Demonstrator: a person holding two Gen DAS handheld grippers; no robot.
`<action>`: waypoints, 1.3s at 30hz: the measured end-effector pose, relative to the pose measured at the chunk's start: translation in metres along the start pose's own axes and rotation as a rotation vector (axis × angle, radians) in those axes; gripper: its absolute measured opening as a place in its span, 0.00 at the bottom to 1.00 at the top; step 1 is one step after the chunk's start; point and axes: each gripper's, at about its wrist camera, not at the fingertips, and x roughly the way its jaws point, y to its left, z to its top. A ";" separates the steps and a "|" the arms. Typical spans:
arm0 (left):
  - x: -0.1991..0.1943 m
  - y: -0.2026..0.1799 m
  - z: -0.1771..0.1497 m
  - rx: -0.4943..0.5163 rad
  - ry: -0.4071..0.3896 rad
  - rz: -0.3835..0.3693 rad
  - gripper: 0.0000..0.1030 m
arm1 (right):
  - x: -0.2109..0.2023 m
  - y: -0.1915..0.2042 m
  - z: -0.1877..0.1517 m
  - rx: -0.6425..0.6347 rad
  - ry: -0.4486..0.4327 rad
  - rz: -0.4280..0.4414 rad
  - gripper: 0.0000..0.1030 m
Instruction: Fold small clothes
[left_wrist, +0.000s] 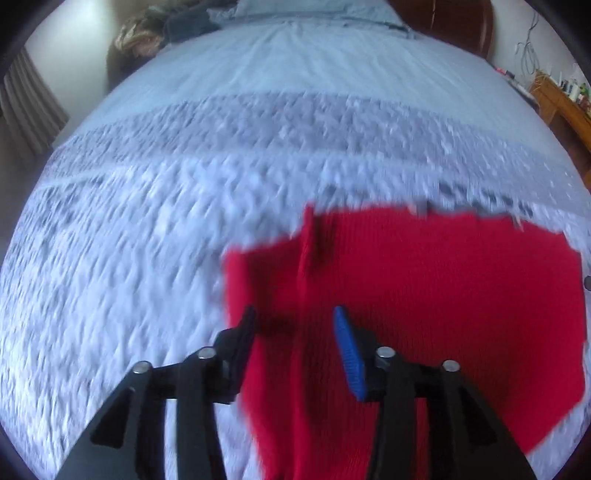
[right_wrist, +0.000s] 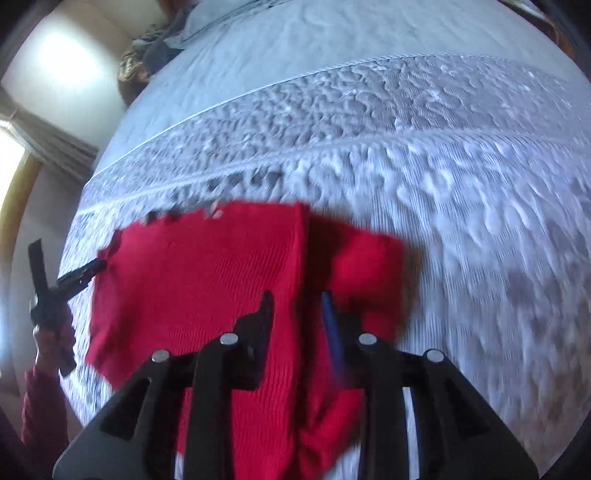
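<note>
The red knit garment (left_wrist: 424, 295) lies on the bed (left_wrist: 258, 129), near its close edge, with a fold ridge running near-to-far on each side. The left claw (left_wrist: 293, 325) stands wide over the garment's left fold; the right claw (right_wrist: 295, 310) stands narrower, astride the right fold, though contact cannot be confirmed. Both views are motion-blurred. Probable faults: a claw closing on one layer only, letting the lower layer drop; snagging the textured bedspread (right_wrist: 461, 184) with the knit; uneven pull between claws skewing the fold
</note>
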 end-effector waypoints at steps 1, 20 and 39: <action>-0.008 0.006 -0.015 -0.008 0.024 -0.023 0.50 | -0.009 0.002 -0.019 -0.010 0.016 0.039 0.27; -0.024 0.028 -0.129 -0.173 0.216 -0.197 0.15 | -0.014 0.023 -0.126 -0.006 0.159 0.093 0.03; -0.023 0.021 -0.124 -0.175 0.214 -0.261 0.66 | -0.006 -0.016 -0.128 0.182 0.173 0.176 0.49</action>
